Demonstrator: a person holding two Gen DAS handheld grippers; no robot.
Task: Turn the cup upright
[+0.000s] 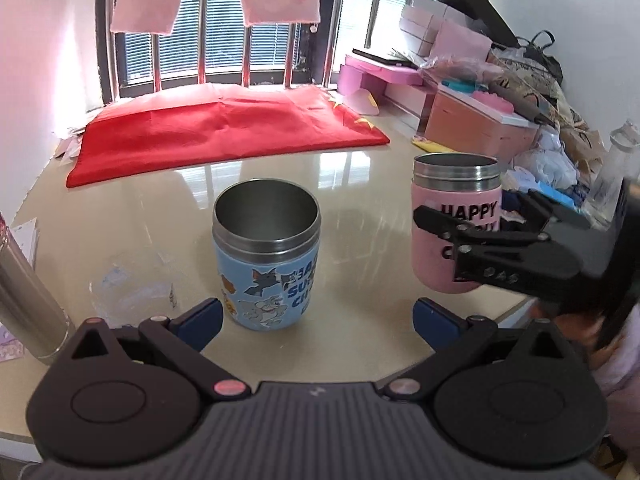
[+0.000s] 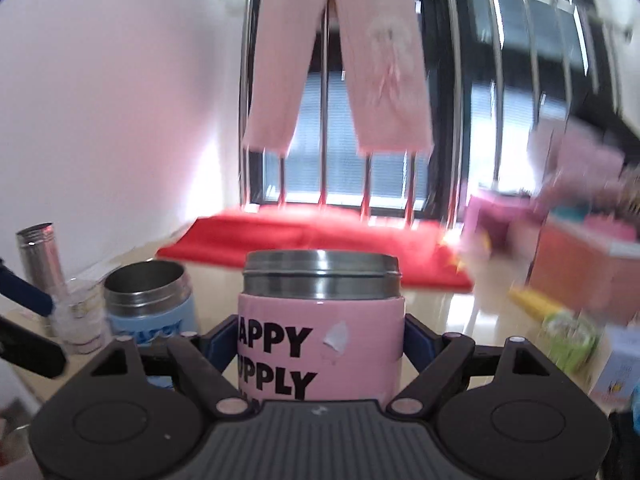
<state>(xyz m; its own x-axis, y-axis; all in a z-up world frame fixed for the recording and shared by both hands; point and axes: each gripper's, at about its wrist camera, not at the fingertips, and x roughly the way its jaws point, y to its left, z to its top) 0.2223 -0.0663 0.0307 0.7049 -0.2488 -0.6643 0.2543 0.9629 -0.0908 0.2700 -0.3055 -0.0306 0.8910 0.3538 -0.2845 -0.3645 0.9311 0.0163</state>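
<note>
Clamped across the pink cup (image 2: 320, 344) at mid-body, pads on either side: right gripper (image 2: 320, 344). Long axis vertical, mouth up, cup held near the right-hand edge of the table (image 1: 160, 208); from the left wrist view, base appeared just clear of the surface, contact not confirmable. Judged upright already, with lowering straight down along that axis and release remaining. Spread wide, gripping nothing: left gripper (image 1: 316, 316), aimed at the blue cup (image 1: 267, 256), upright and just ahead. Far nearer the pink cup: right gripper. Shown only in left wrist view: cup base, table edge. Shown only in right wrist view: pad contact, torn sticker.
</note>
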